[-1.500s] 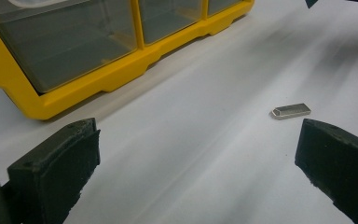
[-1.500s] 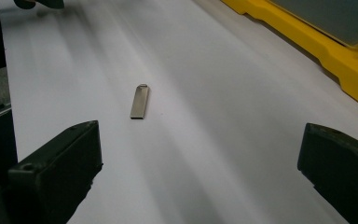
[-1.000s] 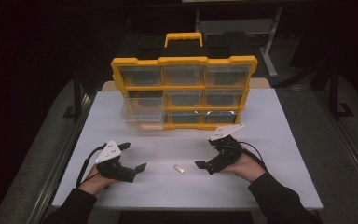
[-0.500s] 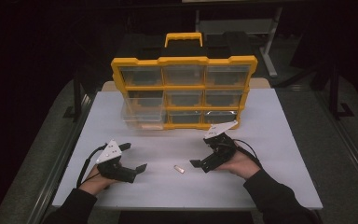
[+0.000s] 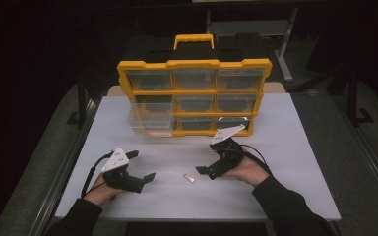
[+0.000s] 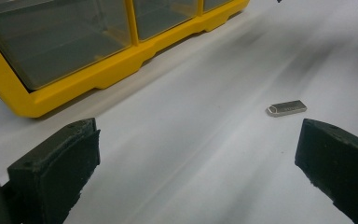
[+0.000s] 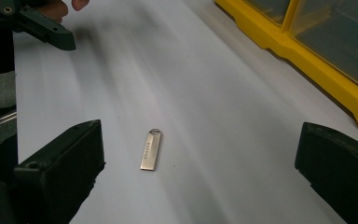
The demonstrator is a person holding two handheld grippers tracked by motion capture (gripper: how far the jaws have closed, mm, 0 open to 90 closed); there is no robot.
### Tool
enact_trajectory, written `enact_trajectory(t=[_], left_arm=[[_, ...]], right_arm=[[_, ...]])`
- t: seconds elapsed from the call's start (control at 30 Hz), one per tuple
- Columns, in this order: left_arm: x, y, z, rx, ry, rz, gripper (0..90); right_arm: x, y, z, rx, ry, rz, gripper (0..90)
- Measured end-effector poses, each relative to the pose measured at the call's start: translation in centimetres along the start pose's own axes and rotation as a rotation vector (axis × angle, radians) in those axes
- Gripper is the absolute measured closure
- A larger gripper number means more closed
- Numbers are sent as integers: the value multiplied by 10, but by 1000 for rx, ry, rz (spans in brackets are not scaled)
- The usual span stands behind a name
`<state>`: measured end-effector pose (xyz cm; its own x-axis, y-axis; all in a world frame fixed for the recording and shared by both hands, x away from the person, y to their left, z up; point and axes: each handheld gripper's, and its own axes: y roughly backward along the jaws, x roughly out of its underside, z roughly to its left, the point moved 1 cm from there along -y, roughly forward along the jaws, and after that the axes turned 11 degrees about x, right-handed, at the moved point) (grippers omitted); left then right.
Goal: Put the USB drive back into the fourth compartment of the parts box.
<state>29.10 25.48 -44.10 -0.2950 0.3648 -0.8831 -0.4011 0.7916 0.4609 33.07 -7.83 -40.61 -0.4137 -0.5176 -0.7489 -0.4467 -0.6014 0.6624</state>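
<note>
Brushed metal is what I am after: a small silver USB stick [image 5: 190, 178] lies flat on the white surface [image 5: 295, 162], well in front of the yellow organiser [image 5: 194, 96] and apart from it. I keep my right gripper [image 5: 203, 171] low and just beside the stick, jaws spread wide and holding nothing, so that in the right gripper view the stick [image 7: 151, 150] sits between the two black pads, nearer the left one; I judge this is the line-up for a pinch across its narrow sides. My left gripper [image 5: 139, 168] rests farther from the stick on its other side, jaws likewise parted and empty, probably parked there to stay out of the way while keeping the stick [image 6: 286, 108] in sight. The organiser stands upright behind everything, and one clear drawer [image 5: 150, 118] at its lower left is pulled out toward me, which I take as the likely destination. The stick's long axis, seen from the right gripper, runs almost straight away from the camera, its loop end pointing far and slightly right, the plug end toward me. From above it lies slightly slanted relative to the organiser's front.
</note>
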Motion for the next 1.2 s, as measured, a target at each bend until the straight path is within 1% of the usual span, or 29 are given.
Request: enact_trajectory(t=[0.27, 0.3, 0.8, 1.2], left_arm=[[0, 0, 0, 1, 1, -2, 0], [0, 0, 0, 1, 0, -3, 0], [0, 0, 0, 5, 2, -5, 0], [0, 0, 0, 3, 2, -5, 0]], right_arm=[[-5, -5, 2, -6, 0, 3, 7], [-6, -6, 2, -6, 7, 4, 8], [-15, -20, 12, -43, 6, 11, 7], [-22, -30, 18, -47, 18, 17, 9]])
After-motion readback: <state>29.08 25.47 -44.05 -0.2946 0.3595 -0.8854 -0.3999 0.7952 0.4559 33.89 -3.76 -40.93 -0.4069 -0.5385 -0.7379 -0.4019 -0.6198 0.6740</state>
